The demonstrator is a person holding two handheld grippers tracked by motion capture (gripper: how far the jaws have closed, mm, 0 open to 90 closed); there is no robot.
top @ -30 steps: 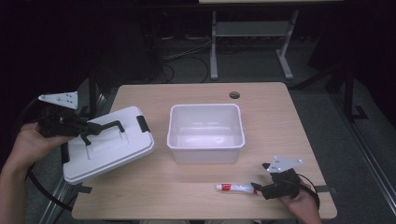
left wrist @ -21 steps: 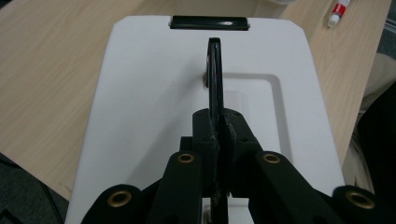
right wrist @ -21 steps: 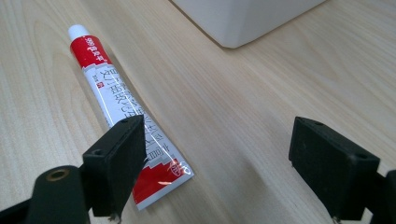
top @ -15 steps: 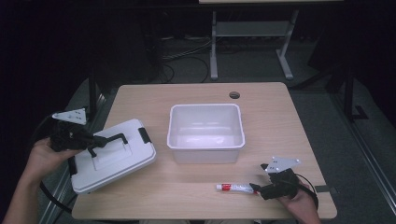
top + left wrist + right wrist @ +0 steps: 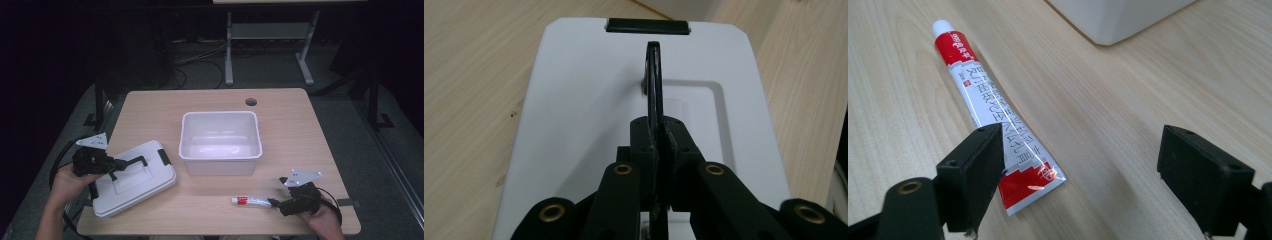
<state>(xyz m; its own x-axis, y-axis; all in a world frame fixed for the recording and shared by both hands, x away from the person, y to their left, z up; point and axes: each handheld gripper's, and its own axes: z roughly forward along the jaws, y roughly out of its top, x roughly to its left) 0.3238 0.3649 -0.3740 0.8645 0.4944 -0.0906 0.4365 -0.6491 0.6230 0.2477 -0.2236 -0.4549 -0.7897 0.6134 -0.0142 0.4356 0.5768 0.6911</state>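
Pinching the lid handle (image 5: 654,75), left tool (image 5: 655,145) clamps tight.

Left gripper (image 5: 112,165) fingers pinched together, forearm low at left, right gripper (image 5: 276,202) fingers spread apart

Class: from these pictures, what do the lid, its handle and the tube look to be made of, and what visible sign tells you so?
Lid: probably moulded plastic, smooth matt white with rounded corners. Handle: likely black plastic, thin and dull. Tube: seemingly soft laminate or foil, glossy and printed, with a flat crimped end and a white cap.
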